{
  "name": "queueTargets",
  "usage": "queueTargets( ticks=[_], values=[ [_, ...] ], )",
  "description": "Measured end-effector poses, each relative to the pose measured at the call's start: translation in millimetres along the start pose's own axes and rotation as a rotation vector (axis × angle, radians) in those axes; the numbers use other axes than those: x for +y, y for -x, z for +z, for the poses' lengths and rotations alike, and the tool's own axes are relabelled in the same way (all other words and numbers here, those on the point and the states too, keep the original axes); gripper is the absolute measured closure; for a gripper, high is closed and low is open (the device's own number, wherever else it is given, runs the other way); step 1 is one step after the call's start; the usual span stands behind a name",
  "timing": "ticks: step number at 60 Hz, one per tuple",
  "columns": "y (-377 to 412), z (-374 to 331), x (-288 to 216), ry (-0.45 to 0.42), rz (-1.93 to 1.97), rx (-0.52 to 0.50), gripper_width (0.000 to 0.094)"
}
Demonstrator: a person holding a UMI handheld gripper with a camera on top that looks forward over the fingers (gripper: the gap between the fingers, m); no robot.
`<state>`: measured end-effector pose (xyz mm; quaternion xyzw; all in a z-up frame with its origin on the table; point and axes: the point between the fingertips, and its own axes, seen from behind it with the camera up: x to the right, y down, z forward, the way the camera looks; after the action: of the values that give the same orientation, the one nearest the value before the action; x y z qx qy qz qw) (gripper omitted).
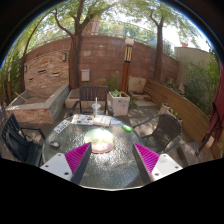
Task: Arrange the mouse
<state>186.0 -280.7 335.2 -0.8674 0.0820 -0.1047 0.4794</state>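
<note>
My gripper (111,152) is open and empty, held above the near part of a round glass patio table (112,170). Its magenta pads (78,158) stand wide apart. A pale pinkish round object (103,146) lies on the table just ahead of the fingers, nearer the left one. A small dark object (54,143), possibly the mouse, lies at the table's left edge, well left of the left finger. What looks like a keyboard (60,127) lies beyond it.
Papers (86,120), a bottle (97,108) and a green object (127,127) are on the far half of the table. Dark chairs (20,140) stand around it. Planters (119,102) and a brick wall (100,60) lie beyond.
</note>
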Motion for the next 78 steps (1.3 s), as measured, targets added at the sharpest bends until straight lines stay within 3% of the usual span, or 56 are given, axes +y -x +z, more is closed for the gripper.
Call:
queueTargets(
  ticks=[9, 20, 35, 53, 78],
  values=[
    [1.9, 10.9, 28.6, 0.051, 0.001, 0.004, 0.0088],
    [39.1, 48.2, 106.9, 0.149, -0.046, -0.018, 0.0080],
    [189.3, 124.3, 187.1, 0.233, -0.137, -0.164, 0.0095],
    [361.6, 246.7, 182.7, 0.215, -0.151, -0.293, 0.0092],
    [405.3, 347.6, 140.7, 0.182, -0.192, -0.241, 0.0094]
  ],
)
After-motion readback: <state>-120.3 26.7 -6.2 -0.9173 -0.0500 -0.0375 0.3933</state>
